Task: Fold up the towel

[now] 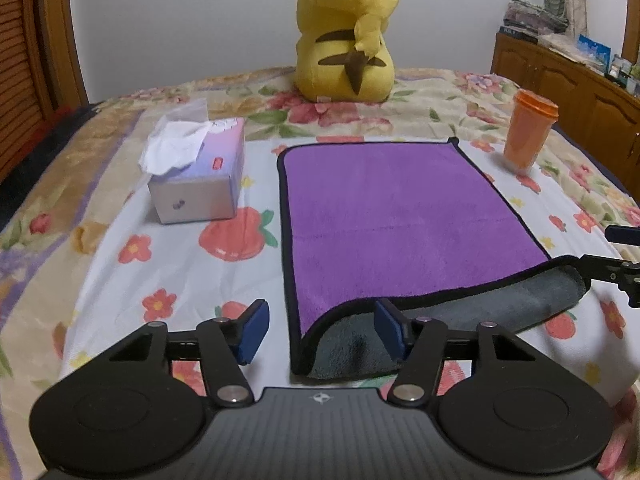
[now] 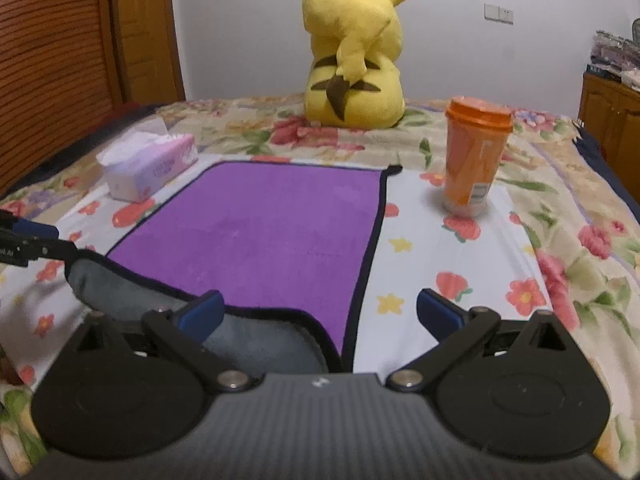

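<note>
Your left gripper (image 1: 318, 332) sits low and near, jaws spread wide, blue pads (image 1: 256, 330) facing each other across a broad gap. Your right gripper (image 2: 320, 320) matches it: level, pointing far, jaws wide apart, nothing between its pads (image 2: 202, 316).

We saw the purple towel (image 1: 404, 216) lying on the flowered bed (image 1: 120, 264), its near edge curled up to show the grey underside. Our left claw (image 1: 320, 330) stood wide open over the towel's near left corner, blue pads apart. The right claw (image 1: 616, 276) reached in at the near right corner. A tissue box (image 1: 200, 176), orange cup (image 1: 528, 136) and yellow plush (image 1: 348, 36) sat beyond.
</note>
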Demonstrator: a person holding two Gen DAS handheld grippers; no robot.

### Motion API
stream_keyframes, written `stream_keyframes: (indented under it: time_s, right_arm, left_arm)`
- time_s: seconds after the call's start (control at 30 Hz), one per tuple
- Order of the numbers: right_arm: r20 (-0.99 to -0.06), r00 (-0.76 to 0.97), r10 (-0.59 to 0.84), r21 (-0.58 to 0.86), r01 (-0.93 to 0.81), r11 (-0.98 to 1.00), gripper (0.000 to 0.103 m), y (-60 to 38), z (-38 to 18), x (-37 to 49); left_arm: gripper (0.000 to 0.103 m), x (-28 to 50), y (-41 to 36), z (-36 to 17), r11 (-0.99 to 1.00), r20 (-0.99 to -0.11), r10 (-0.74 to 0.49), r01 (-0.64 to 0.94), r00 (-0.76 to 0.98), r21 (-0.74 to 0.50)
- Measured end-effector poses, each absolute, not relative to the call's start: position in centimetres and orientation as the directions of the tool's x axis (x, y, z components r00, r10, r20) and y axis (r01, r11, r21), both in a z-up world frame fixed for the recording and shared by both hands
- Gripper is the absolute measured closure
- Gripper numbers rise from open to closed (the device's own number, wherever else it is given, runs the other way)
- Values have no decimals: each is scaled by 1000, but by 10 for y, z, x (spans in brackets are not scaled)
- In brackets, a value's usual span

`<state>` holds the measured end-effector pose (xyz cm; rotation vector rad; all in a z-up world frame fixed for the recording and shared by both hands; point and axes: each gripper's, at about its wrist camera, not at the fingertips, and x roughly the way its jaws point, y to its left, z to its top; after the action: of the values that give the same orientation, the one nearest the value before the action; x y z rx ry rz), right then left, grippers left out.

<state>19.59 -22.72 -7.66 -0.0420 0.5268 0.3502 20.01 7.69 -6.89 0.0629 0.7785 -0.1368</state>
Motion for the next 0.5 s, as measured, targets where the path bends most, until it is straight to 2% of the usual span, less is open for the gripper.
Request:
stream_keyframes:
  time_s: [0.23, 0.27, 0.3, 0.33, 0.5]
  right_arm:
    - [-542, 773, 330, 79, -343, 936, 2, -229, -85, 204]
    - [-549, 767, 333, 86, -344, 935, 3, -229, -87, 206]
    - [-556, 759, 338, 94, -347, 933, 12, -229, -88, 207]
    - [-571, 745, 345, 103, -353, 930, 16, -229, -89, 209]
    - [-603, 702, 379, 145, -371, 917, 17, -230, -93, 212]
  left_arm:
    - [51, 207, 80, -80, 987, -734, -117, 159, 669, -12]
    - [57, 207, 81, -82, 987, -738, -122, 160, 663, -19]
    - [59, 208, 82, -83, 987, -744, -125, 157, 656, -27]
    - [62, 209, 83, -85, 987, -749, -128, 154, 650, -35]
    - [69, 210, 83, -89, 987, -761, -140, 155, 633, -53]
